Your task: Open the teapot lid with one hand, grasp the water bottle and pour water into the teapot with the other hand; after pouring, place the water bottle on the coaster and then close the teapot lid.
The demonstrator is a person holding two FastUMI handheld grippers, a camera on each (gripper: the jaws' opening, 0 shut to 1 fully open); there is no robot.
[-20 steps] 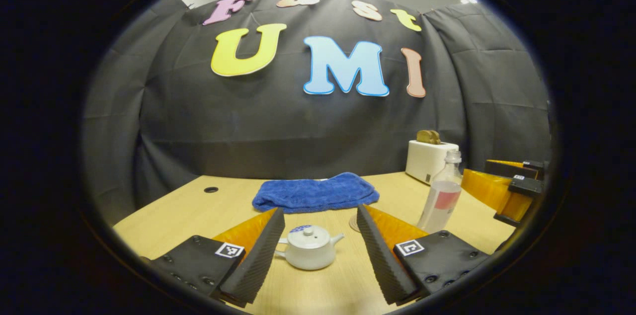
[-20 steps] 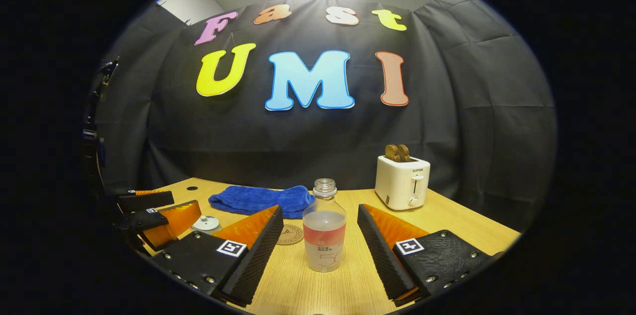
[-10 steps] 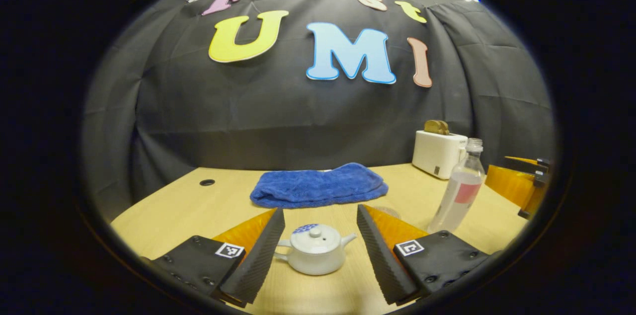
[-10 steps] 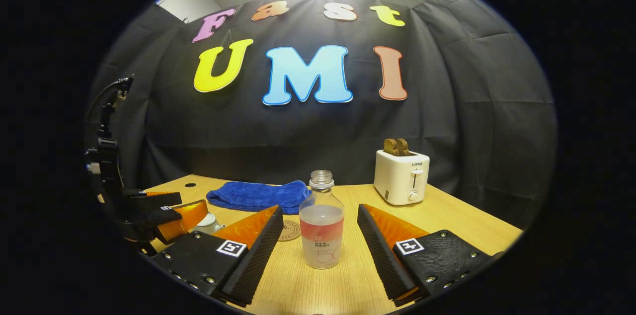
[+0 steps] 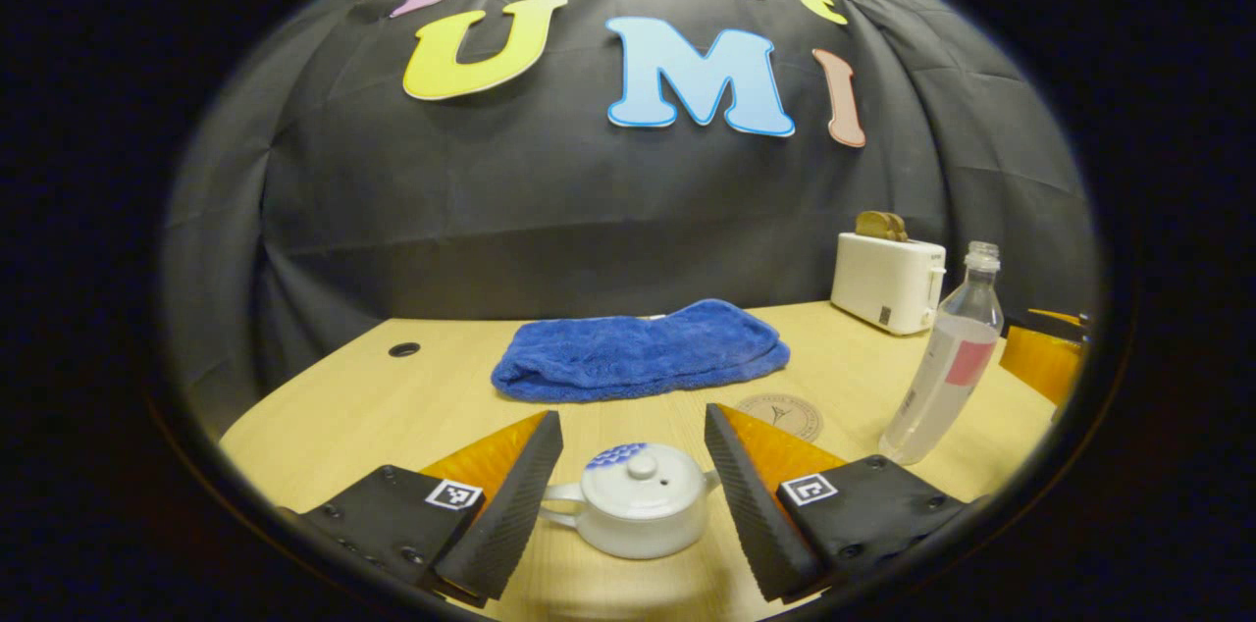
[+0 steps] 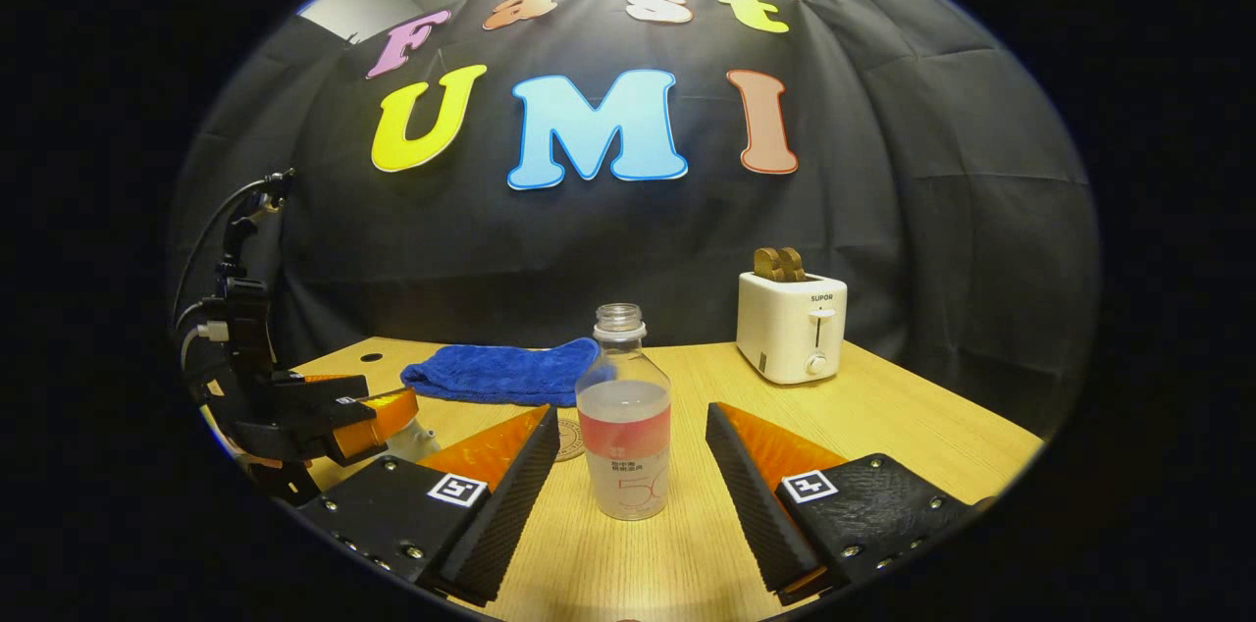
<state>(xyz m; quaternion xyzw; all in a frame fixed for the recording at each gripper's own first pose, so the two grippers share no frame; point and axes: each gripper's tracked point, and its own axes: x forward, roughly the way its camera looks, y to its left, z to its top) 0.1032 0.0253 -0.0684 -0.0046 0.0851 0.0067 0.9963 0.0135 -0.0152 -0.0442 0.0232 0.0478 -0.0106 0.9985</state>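
I hold a hand-held gripper in each hand. My left hand-held gripper (image 5: 633, 494) is spread wide, and the little white teapot (image 5: 633, 512) sits on the desk between its two fingers. The fingers are not touching it yet. The lid (image 5: 638, 472) is on the pot, with a small round knob (image 5: 642, 465) on top. I think that knob is the spot to pinch. The pot looks like china, so it is hard and smooth and could crack if I bump it. The lid looks light, but it may slip, so I should pinch it gently and lift straight up.

My right hand-held gripper (image 6: 628, 490) is spread wide too. The water bottle (image 6: 624, 431) stands straight up between its fingers, with space on both sides. It has no cap and looks more than half full, so it could spill if I tip it too soon. It is see-through and may squash, so I should hold it around the middle, by the label.

The round coaster (image 5: 782, 415) lies flat on the desk behind the teapot, near a blue towel (image 5: 640, 362). A white toaster (image 6: 791, 326) stands near the back edge.
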